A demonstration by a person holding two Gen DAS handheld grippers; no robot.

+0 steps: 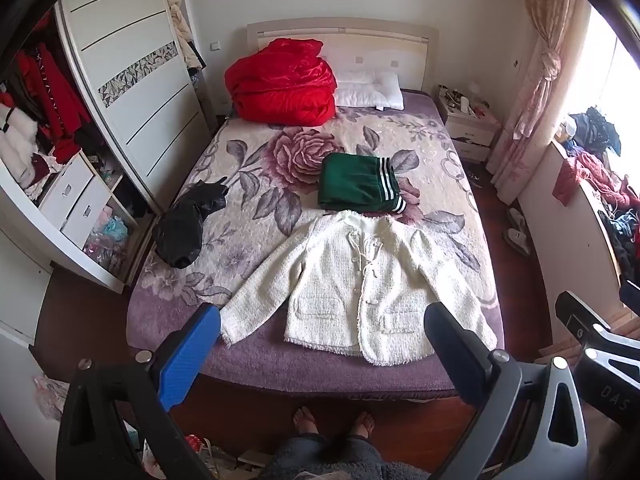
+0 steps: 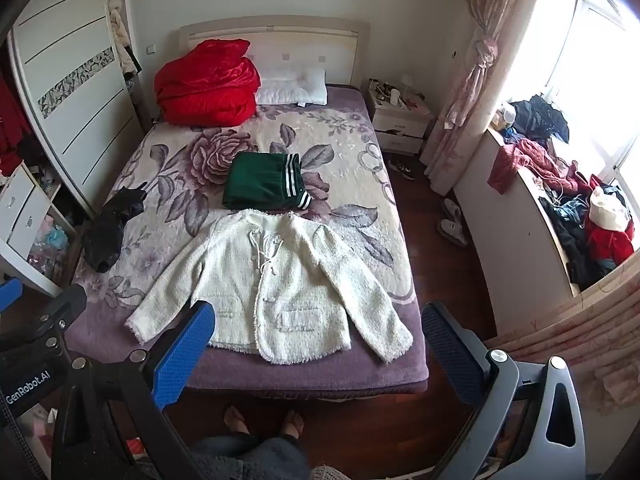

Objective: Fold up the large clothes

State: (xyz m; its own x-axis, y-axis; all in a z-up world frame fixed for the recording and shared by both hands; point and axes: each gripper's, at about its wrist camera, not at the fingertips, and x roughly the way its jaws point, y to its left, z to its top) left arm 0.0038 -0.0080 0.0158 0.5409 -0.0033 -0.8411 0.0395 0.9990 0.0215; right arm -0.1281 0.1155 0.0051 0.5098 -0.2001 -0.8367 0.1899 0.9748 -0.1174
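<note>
White jacket (image 1: pixel 356 288) lies flat, front up, sleeves spread, unfolded at the near end of the bed (image 1: pixel 280 368); folding not begun. Just beyond it, a green garment (image 1: pixel 358 184) sits already folded. Left gripper (image 1: pixel 320 344) and right gripper (image 2: pixel 316 344) hover short of the bed, jaws fully spread, holding nothing.

A bed (image 1: pixel 256 356) with a purple floral blanket and pale headboard (image 1: pixel 340 36) stands against a plain white wall. A white sliding-door wardrobe (image 1: pixel 132 92) flanks one side, a white nightstand (image 2: pixel 400 120) the other. Daylight pours through the window (image 2: pixel 580 60) past tied pink curtains (image 2: pixel 476 80) onto dark wooden floor (image 2: pixel 436 272).
</note>
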